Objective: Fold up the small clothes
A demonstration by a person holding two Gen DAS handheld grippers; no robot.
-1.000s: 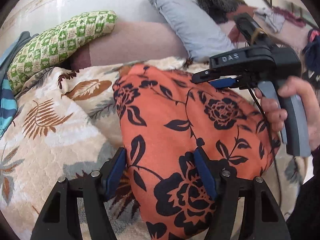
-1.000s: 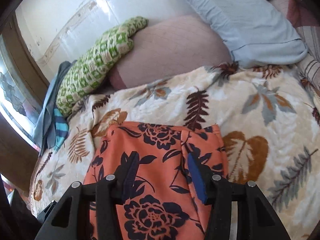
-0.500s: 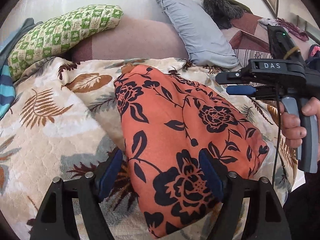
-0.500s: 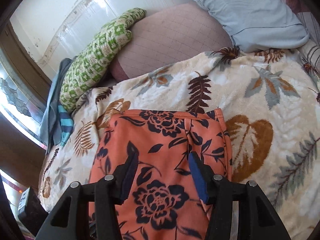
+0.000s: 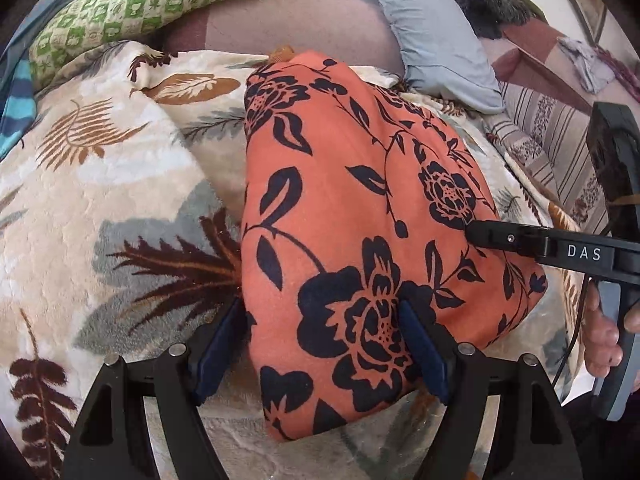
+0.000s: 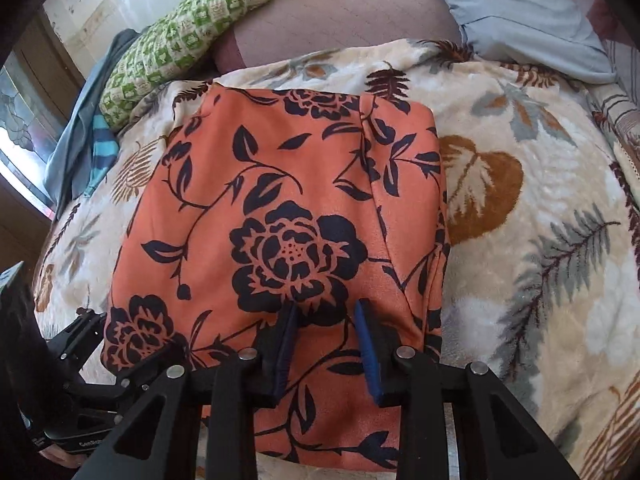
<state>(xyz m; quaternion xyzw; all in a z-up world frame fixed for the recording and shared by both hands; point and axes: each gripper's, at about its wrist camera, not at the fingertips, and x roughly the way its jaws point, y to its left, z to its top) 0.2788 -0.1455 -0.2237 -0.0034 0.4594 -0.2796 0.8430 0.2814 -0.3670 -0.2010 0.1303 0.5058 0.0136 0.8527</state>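
An orange garment [image 5: 360,216] printed with dark navy roses and leaves lies folded on a plush leaf-patterned blanket [image 5: 100,208] that covers the bed. In the right wrist view the garment [image 6: 280,216] reads as a rough rectangle whose long axis runs from the near edge of the bed away toward the pillows, with a lengthwise seam or folded edge running along its right part. The cloth looks thin and smooth with a faint sheen, while the blanket [image 6: 540,240] under it is thick and fuzzy, cream with brown, rust and grey fern shapes. The left tongs [image 5: 320,348] stand released and wide, blue pads on either side of the garment's near left edge, one pad over the blanket and the other over the orange cloth; whether they touch it cannot be told. The right tongs [image 6: 326,344] are spread to a narrower gap, released, with both blue pads over the near end of the garment. From the left wrist view the right tongs' black frame [image 5: 540,244], marked DAS, reaches in from the right over the garment. Beyond the blanket lie a green checked cushion [image 6: 188,40], a dusty pink pillow [image 6: 340,12] and a pale blue pillow [image 6: 520,12], all soft and rounded.
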